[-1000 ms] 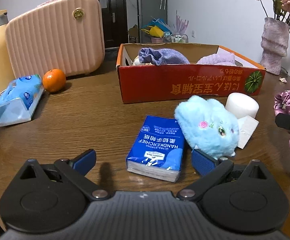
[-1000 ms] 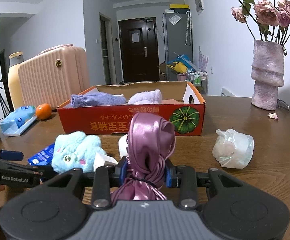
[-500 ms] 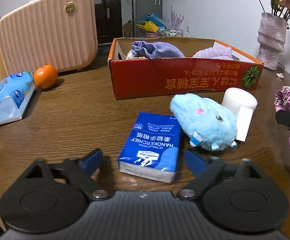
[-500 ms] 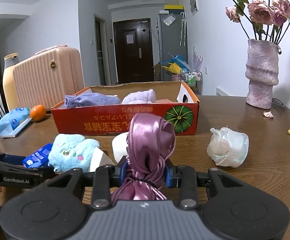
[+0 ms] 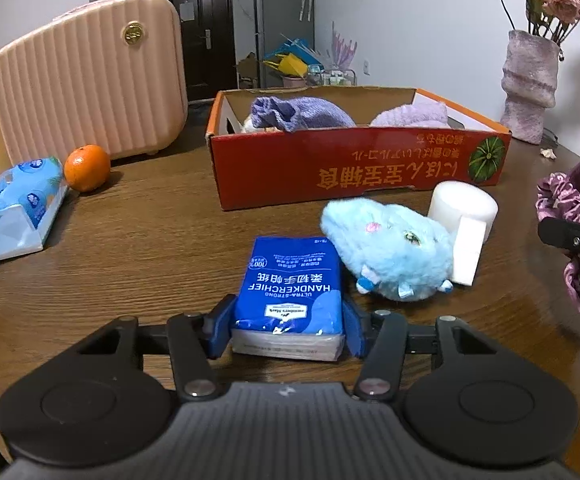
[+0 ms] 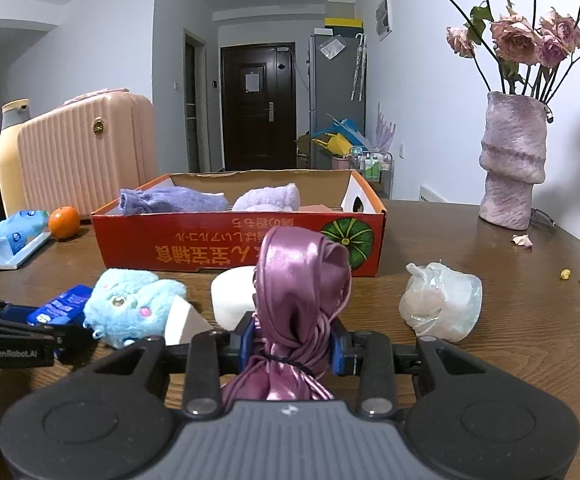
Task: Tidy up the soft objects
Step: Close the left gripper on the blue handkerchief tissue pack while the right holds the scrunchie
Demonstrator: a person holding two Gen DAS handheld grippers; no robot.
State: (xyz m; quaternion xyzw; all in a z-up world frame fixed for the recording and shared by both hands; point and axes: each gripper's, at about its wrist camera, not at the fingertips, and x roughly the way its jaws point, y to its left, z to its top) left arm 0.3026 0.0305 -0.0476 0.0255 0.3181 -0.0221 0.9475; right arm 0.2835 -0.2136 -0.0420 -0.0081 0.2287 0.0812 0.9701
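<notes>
A blue handkerchief tissue pack (image 5: 292, 280) lies on the wooden table, and my left gripper (image 5: 288, 328) is shut on its near end, both blue pads pressed against its sides. Just right of the pack lies a light blue plush toy (image 5: 390, 248). My right gripper (image 6: 292, 344) is shut on a knotted purple satin cloth (image 6: 302, 280), holding it up in front of the red cardboard box (image 6: 242, 248). Inside the box lie a blue-purple cloth (image 5: 294, 114) and a lilac cloth (image 5: 414, 114).
A white foam roll (image 5: 464, 204) sits behind the plush, and a crumpled plastic bag (image 6: 442, 300) lies to the right. A pink suitcase (image 5: 90, 76), an orange (image 5: 87, 168) and a wipes pack (image 5: 18, 200) stand at the left; a flower vase (image 6: 512, 164) stands far right.
My left gripper's jaws came in from wide apart and closed onto the tissue pack. The right gripper and its satin cloth stayed put.
</notes>
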